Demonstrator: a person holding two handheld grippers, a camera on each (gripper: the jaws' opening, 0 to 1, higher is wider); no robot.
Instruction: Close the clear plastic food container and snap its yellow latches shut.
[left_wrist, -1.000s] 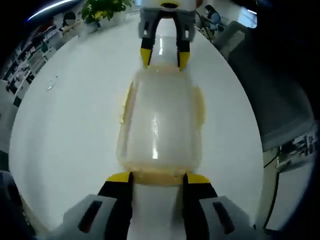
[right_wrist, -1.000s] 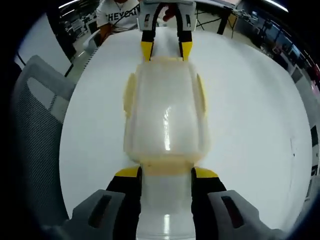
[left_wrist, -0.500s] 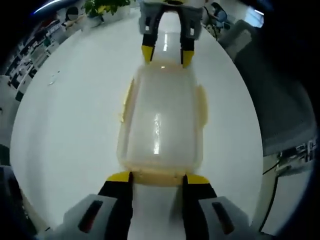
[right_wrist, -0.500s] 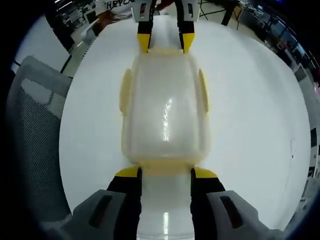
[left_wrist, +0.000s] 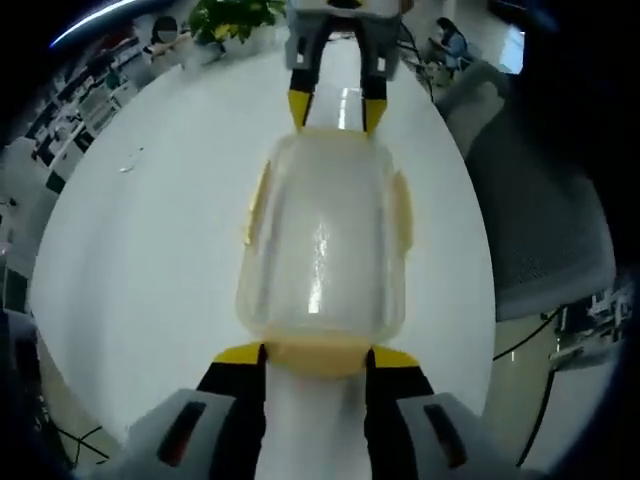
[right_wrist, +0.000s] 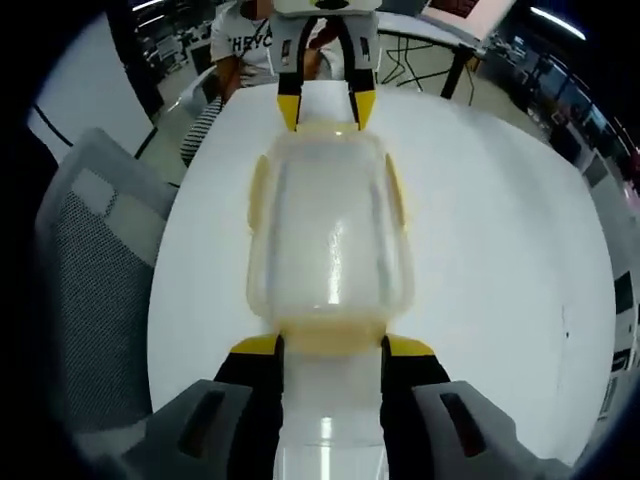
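Left gripper (left_wrist: 315, 358): jaws parted, yellow tips level with each other, one to each side of the near end latch of the container (left_wrist: 322, 250). Tips lie close against that end; actual contact cannot be judged.

Right gripper (right_wrist: 331, 347): same pose at the opposite end, jaws parted, tips flanking the latch there.

Each gripper faces the other head-on across the container's length. In the left gripper view the right gripper enters from the top, tips pointing down at the far end.
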